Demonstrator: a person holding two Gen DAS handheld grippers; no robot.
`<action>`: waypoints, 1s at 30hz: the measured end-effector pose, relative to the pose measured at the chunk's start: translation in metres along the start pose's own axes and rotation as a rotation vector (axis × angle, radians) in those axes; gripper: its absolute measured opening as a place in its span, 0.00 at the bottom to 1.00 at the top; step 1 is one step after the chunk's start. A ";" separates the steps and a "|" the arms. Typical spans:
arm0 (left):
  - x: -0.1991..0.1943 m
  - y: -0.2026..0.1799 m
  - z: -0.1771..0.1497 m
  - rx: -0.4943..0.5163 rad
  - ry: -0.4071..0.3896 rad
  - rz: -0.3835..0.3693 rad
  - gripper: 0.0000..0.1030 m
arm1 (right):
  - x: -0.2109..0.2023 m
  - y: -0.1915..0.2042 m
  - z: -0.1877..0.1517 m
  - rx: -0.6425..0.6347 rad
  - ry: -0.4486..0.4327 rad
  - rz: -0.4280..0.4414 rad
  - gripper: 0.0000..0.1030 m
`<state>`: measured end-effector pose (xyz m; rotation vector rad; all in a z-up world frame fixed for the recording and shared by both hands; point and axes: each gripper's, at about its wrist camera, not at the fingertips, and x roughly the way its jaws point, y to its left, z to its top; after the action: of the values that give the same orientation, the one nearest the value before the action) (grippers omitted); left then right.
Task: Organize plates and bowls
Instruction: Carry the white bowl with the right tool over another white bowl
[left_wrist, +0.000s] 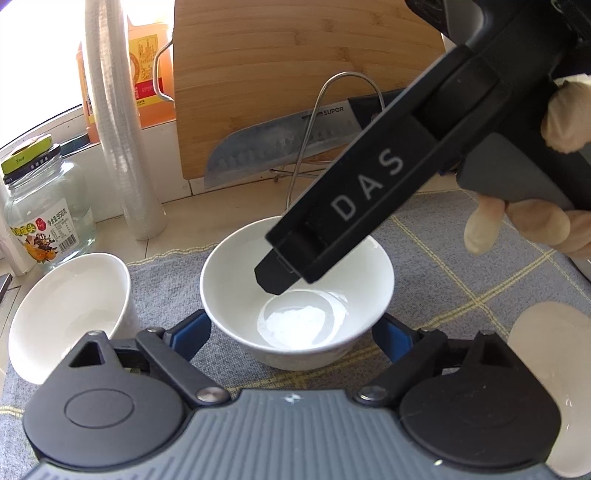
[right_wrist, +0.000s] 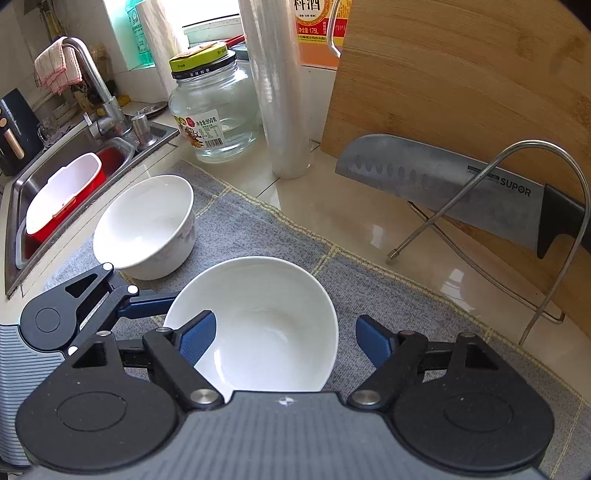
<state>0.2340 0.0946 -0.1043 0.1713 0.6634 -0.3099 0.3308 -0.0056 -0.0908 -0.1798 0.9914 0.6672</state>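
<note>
Second bowl (right_wrist: 147, 225) sits toward the mat's (right_wrist: 369, 295) left edge, near the sink. My left gripper (left_wrist: 291, 328) is spread, flanking the center bowl (left_wrist: 295, 291). My right gripper (right_wrist: 284, 343) is also unclenched, one finger (right_wrist: 195, 339) inside the rim, one outside. Judgement: pinch the wall squarely before lifting.

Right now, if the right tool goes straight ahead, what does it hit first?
Probably the near white bowl: the right tool is open, one finger already over its rim. Depth is uncertain.
</note>
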 end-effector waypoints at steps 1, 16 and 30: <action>0.000 0.000 0.000 0.001 0.000 -0.001 0.90 | 0.001 0.000 0.000 0.002 0.001 0.006 0.82; 0.002 0.002 0.002 0.006 -0.003 -0.018 0.87 | 0.008 -0.004 0.001 0.044 0.019 0.060 0.72; -0.013 -0.002 0.006 0.038 -0.003 -0.018 0.87 | -0.008 -0.005 0.001 0.073 0.012 0.095 0.72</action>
<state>0.2269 0.0938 -0.0919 0.2010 0.6564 -0.3404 0.3314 -0.0124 -0.0848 -0.0734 1.0392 0.7159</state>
